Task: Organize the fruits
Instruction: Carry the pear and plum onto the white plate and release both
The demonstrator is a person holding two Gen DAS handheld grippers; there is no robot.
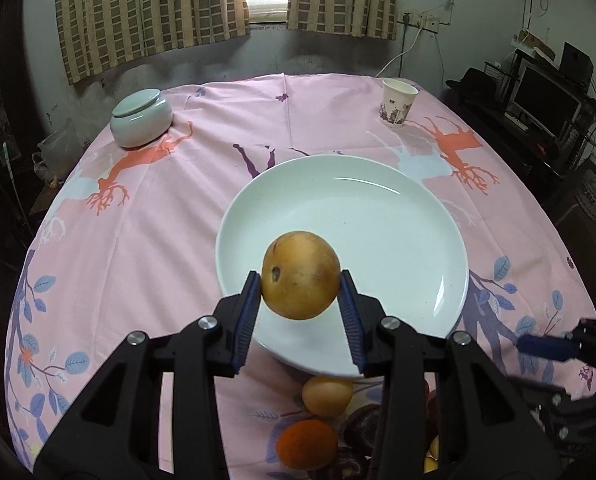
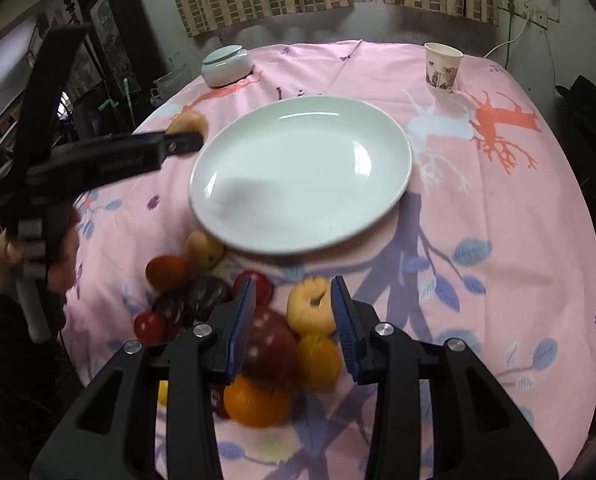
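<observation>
Round surface [image 1: 170, 240] draped in a pink cloth [image 2: 497, 208] printed with orange deer and blue leaves. Near the middle, a white plate [image 1: 377, 216], bare inside. Toward the far left edge, a pale green lidded jar [image 1: 141, 118]; toward the far right, a patterned paper cup [image 1: 397, 103], upright. At the near edge, just beside the plate's rim, a cluster of fruit [image 2: 258, 328] lying on the cloth: oranges, red and dark pieces, a yellow apple [image 2: 311, 306], a tan pear [image 2: 204, 249].

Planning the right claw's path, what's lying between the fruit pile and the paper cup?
The white plate, with nothing on it, as the right wrist view shows; beyond it, only pink tablecloth before the cup.
</observation>
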